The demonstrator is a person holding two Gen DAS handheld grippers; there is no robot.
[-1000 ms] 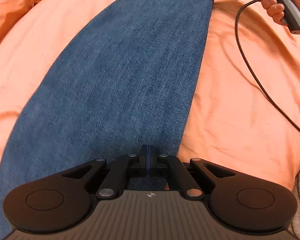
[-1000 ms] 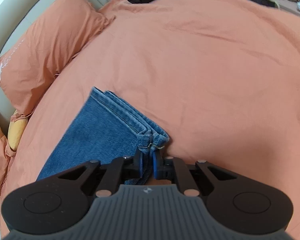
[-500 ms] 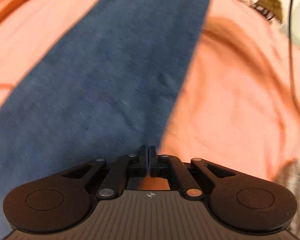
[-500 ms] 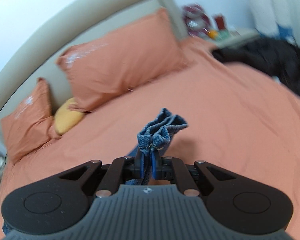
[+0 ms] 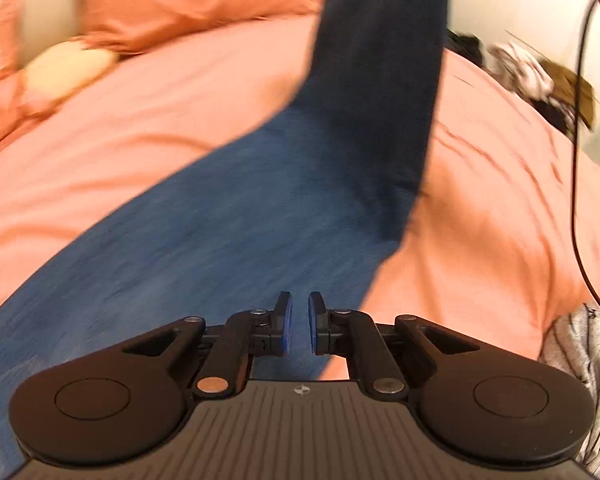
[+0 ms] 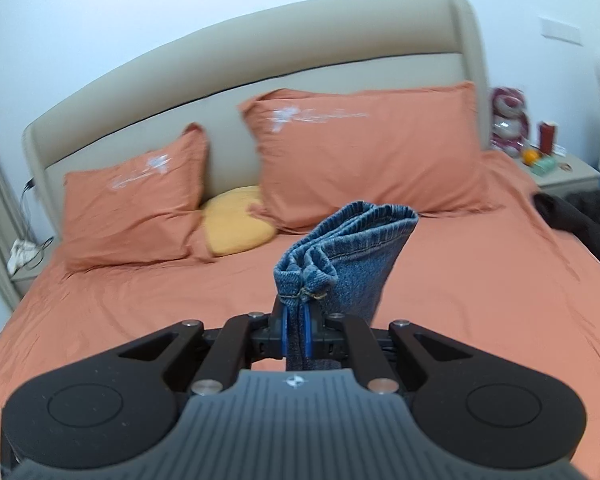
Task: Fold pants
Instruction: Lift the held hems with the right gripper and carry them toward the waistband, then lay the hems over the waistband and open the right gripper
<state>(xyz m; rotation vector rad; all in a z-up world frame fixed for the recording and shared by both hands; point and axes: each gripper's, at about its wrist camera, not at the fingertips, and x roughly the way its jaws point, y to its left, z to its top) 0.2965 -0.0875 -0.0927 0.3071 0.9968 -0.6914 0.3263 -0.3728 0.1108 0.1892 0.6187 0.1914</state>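
Note:
Blue jeans (image 5: 228, 240) lie on the orange bedspread (image 5: 492, 200), and their far leg end rises off the bed towards the top of the left wrist view. My left gripper (image 5: 298, 326) hovers above the jeans' near right edge; its jaws are opening, a small gap shows and nothing is pinched between the pads. My right gripper (image 6: 296, 334) is shut on the bunched hem of the jeans (image 6: 340, 256), holding it high above the bed, with the cuff standing up past the fingertips.
Two orange pillows (image 6: 364, 152) and a yellow cushion (image 6: 236, 220) lean at the beige headboard (image 6: 260, 52). A nightstand with small items (image 6: 556, 168) stands at the right, dark clothes (image 6: 588, 216) lie on the bed's right side. A black cable (image 5: 576, 160) hangs at the right.
My right gripper lifted the hem from the bed high into the air, swinging to face the headboard. My left gripper let go of the jeans' edge, rose and its jaws parted.

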